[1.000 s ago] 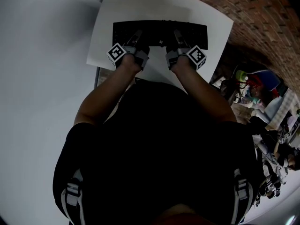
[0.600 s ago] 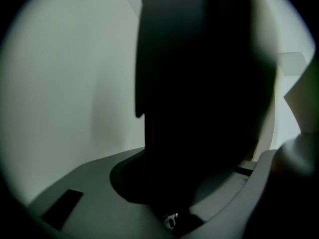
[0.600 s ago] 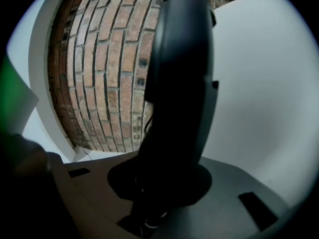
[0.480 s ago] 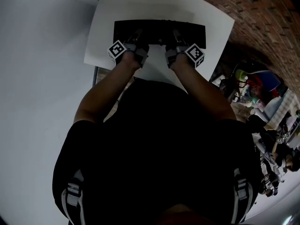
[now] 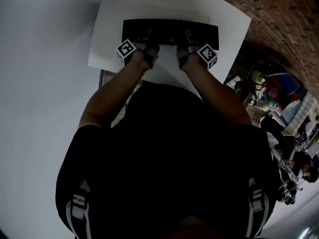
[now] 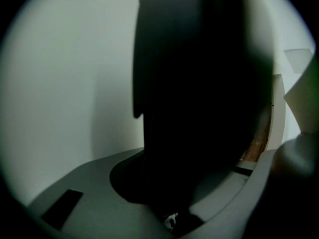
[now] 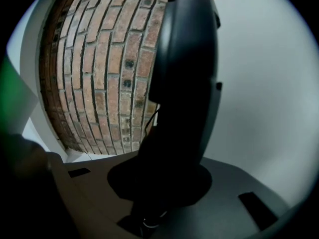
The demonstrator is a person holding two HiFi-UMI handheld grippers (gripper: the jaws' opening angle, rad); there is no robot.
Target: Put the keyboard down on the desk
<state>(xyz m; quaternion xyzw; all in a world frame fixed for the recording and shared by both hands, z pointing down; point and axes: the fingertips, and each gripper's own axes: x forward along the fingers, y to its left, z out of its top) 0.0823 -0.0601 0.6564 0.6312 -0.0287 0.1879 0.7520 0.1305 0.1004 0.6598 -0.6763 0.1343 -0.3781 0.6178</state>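
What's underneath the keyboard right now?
The white desk lies below the black keyboard, bare around its edges. The patch directly beneath is covered, so whether it touches the desk can't be told. The left gripper and right gripper clamp its near edge.

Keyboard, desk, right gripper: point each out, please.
keyboard point(image 5: 169, 30): head view, centre of its black top.
desk point(image 5: 107, 39): head view, bare white top left of the keyboard.
right gripper point(image 5: 189, 36): head view, between its fingertips, on the keyboard.
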